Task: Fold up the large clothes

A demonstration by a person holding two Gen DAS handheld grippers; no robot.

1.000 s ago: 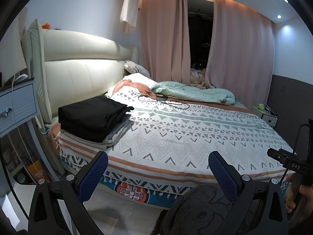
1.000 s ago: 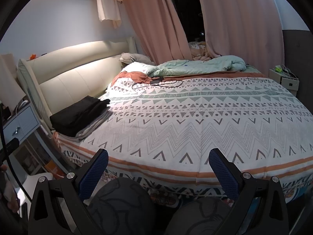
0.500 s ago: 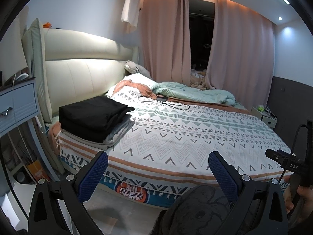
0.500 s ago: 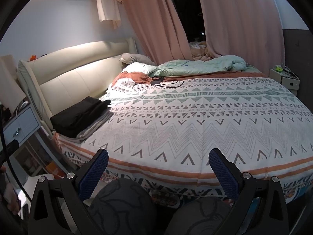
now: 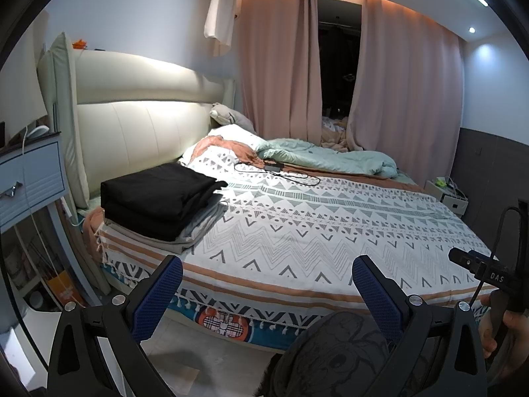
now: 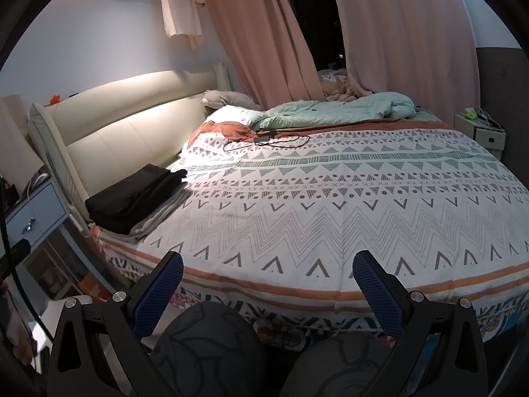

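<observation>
Patterned bedspread covering the bed, cream headboard at left, mint duvet bunched along the far side. Folded black garment stacked on folded grey clothes at the bed's near-left corner, beside the headboard — a black cable lying well apart. Left gripper and right gripper at the bed's near edge — fingers spread wide, nothing between them.

The patterned bedspread lies mostly bare; folded clothes crowd its headboard corner, cable farther back.
</observation>
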